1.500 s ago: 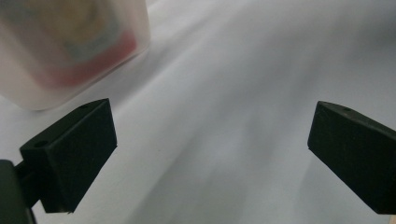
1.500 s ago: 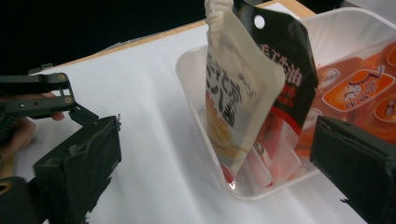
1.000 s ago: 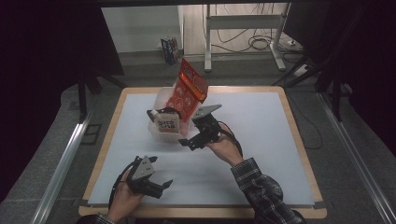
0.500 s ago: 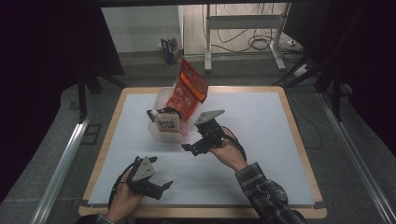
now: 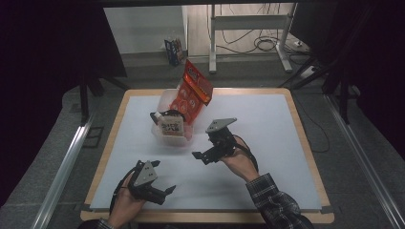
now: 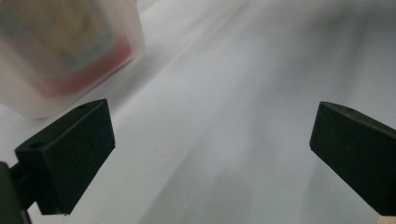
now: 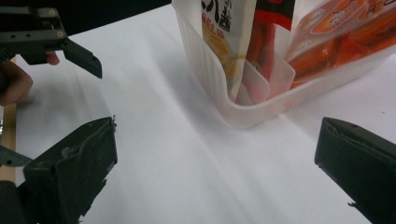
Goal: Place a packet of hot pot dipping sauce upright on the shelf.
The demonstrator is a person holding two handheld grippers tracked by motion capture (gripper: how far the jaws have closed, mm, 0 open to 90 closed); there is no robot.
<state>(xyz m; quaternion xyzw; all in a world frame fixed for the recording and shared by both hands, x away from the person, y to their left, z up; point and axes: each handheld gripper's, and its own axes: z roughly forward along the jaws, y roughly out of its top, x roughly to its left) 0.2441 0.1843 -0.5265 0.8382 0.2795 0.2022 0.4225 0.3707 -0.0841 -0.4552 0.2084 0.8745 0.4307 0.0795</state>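
Note:
A translucent plastic bin (image 5: 160, 136) stands on the white table top (image 5: 267, 124), left of centre. A tall red snack bag (image 5: 193, 93) leans out of it, and a white printed packet (image 5: 171, 129) stands at its front. My right gripper (image 5: 204, 152) is just right of the bin, apart from it, open and holding nothing. In the right gripper view (image 7: 215, 144) the bin (image 7: 261, 102) is ahead, with the packet (image 7: 224, 28) and the red bag (image 7: 345, 32) inside. My left gripper (image 5: 165, 194) is near the front edge, open. The bin (image 6: 70, 51) is blurred in the left gripper view (image 6: 210, 126).
The table's wooden rim (image 5: 305, 143) frames the white top. A metal rail (image 5: 62, 171) runs along the floor on the left. Table legs and cables (image 5: 267, 45) stand behind the far edge. Across the table, the right gripper view catches the left gripper (image 7: 70, 46).
My right gripper has drawn slightly to the right and nearer the front, away from the bin. The left gripper has barely shifted.

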